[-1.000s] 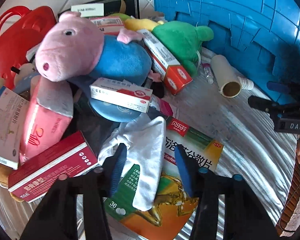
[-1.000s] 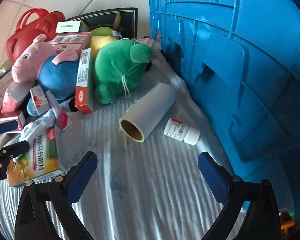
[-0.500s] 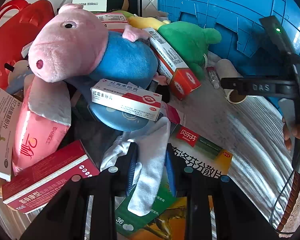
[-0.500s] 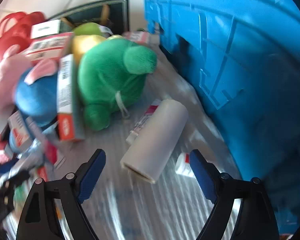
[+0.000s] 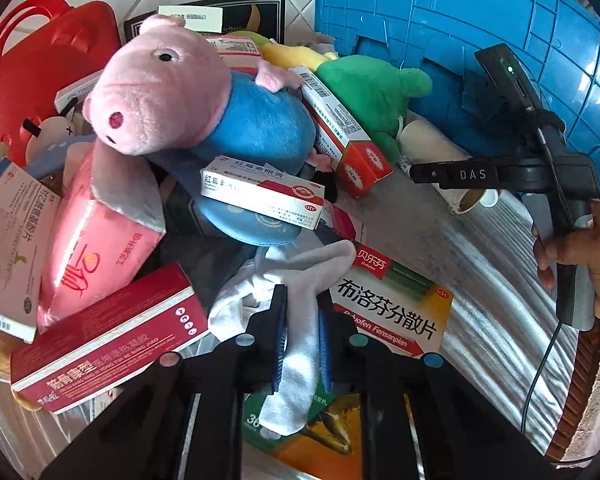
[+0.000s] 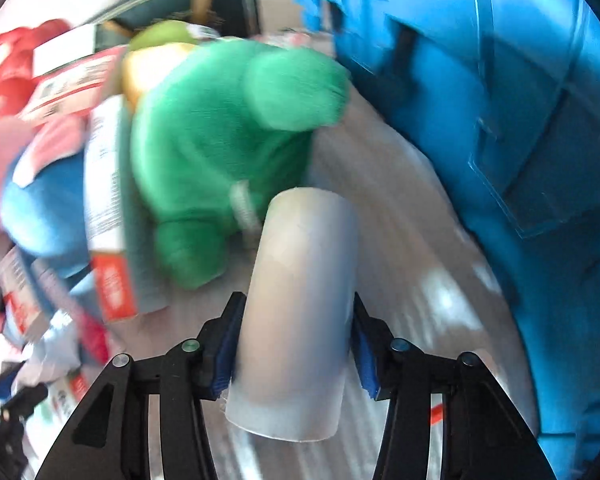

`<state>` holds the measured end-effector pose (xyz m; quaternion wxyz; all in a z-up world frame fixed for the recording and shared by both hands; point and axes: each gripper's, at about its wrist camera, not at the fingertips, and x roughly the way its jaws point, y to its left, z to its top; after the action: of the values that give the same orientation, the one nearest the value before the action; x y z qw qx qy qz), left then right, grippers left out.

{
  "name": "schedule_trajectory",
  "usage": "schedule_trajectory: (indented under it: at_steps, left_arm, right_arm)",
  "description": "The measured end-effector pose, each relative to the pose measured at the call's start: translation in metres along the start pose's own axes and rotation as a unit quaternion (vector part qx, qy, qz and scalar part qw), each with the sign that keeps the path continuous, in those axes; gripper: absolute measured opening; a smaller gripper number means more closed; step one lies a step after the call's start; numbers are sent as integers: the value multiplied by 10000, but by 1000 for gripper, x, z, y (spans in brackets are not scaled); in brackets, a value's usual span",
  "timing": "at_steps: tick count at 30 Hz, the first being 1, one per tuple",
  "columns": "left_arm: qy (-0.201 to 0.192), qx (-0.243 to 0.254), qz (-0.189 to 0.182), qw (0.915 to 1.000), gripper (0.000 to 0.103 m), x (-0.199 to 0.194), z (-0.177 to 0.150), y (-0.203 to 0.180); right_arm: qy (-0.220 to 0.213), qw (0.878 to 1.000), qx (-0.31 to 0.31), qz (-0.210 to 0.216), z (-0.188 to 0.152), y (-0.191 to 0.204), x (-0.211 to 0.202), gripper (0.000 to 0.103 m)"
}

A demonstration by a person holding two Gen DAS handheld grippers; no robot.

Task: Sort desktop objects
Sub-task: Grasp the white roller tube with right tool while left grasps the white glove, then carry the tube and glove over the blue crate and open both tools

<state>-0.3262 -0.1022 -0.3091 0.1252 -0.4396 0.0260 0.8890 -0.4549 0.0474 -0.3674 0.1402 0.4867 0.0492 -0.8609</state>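
Note:
My left gripper [image 5: 302, 332] is shut on a white cloth [image 5: 300, 344] that lies over an orange and yellow medicine box [image 5: 392, 304]. My right gripper [image 6: 296, 344] is shut on a white cardboard roll [image 6: 300, 300], its blue pads against both sides of the roll. In the left wrist view the right gripper [image 5: 440, 174] reaches over that roll [image 5: 432, 148]. A pile of plush toys and medicine boxes lies behind: a pink and blue pig plush [image 5: 188, 108], a green plush [image 6: 228, 140] and a dark red box [image 5: 108, 336].
A big blue plastic crate [image 5: 480, 20] stands at the right, close to the roll. A red bag [image 5: 32, 64] sits at the far left. A pink tissue pack [image 5: 96, 244] and a white and red box [image 5: 260, 196] lie in the pile. The surface is silver and ridged.
My left gripper closed on the white cloth. My right gripper moved forward from over the bare surface to the roll and closed on it.

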Motion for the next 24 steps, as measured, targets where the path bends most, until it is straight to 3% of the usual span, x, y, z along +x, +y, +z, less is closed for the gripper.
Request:
schedule_trajectory:
  at_steps: [14,24]
  left_arm:
    - [-775,-152,284,9965,14,-87,22,-11]
    - [-1406,-9,525,9887,14,-144,67,-37]
  right_arm:
    - [-953,9920,-698,437,-39,35,-106,45]
    - [-1713,9834,-522,307,-26,36,-206,45]
